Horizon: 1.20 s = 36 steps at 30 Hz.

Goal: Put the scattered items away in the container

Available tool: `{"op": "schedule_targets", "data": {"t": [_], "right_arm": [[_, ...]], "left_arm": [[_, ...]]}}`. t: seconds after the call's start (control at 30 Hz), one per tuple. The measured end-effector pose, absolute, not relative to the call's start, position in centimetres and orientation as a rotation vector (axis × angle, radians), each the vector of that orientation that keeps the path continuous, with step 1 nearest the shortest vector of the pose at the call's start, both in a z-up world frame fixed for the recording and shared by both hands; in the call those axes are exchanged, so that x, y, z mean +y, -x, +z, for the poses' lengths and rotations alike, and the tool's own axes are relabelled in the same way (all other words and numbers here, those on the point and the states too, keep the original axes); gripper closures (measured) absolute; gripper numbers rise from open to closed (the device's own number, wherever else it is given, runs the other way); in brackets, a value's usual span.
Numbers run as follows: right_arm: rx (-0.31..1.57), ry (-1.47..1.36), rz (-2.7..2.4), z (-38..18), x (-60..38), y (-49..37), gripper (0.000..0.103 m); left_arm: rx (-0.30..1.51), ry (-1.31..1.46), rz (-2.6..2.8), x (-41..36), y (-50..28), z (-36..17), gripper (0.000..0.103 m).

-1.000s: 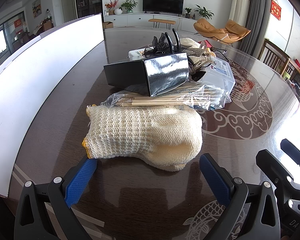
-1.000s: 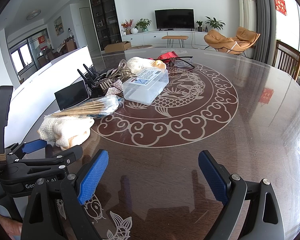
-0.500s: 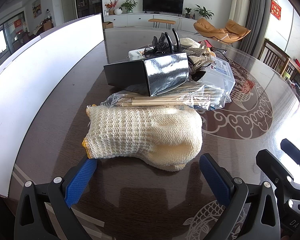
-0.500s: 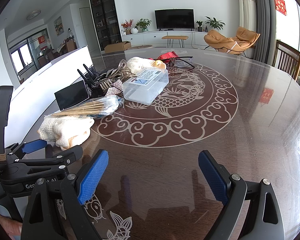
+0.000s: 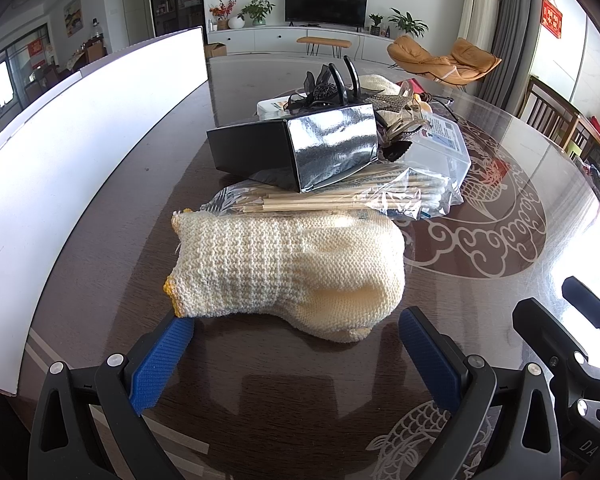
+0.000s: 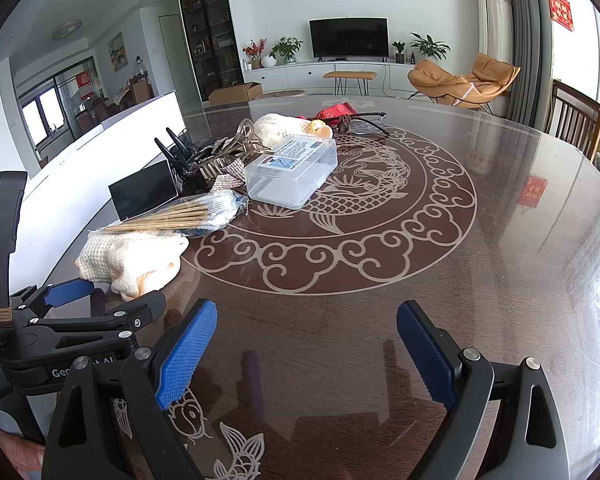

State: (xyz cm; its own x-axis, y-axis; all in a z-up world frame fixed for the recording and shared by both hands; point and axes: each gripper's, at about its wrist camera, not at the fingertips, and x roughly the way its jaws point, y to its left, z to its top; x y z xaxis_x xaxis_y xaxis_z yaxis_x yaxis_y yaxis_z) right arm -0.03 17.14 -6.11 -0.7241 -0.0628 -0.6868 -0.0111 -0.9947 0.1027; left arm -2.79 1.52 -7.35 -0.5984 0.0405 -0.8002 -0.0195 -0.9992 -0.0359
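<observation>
A cream knitted glove (image 5: 288, 272) (image 6: 132, 256) lies on the dark table just ahead of my left gripper (image 5: 296, 344), which stands open with the glove's near edge between its blue pads. Behind the glove lies a clear bag of wooden sticks (image 5: 340, 200) (image 6: 180, 214). A black and silver box (image 5: 300, 148) (image 6: 144, 194) rests on that bag. Dark hair clips (image 5: 332, 88) (image 6: 204, 160) and a clear plastic case (image 6: 292, 172) (image 5: 440, 144) lie further back. My right gripper (image 6: 304, 344) is open over bare table, right of the left one.
A long white board (image 5: 72, 152) runs along the table's left side. A second cream glove (image 6: 284, 128), a red packet (image 6: 336, 112) and glasses (image 6: 364, 120) lie at the far side. Wooden chairs (image 6: 580, 120) stand at the right edge. The patterned table (image 6: 500, 260) spreads to the right.
</observation>
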Motion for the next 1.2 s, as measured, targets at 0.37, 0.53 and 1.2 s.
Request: {"op": "schedule_targets", "data": {"t": [0.37,0.53,1.2], "right_arm": [[-0.162,-1.157,-2.876,-6.6,17.2,0.0,0.010],[-0.179,-1.138,-2.868,-6.4,17.3,-0.2,0.010],[-0.253,-1.032,-2.860,-5.5,17.9,-1.4,0.010]], "left_arm": [[-0.074,1.512,2.642,-2.2,1.3,-6.7,0.000],[-0.009,1.550,2.662,-3.9,0.3,-6.7,0.000],[-0.323,1.316,2.139,-6.2,4.2,-3.6,0.000]]}}
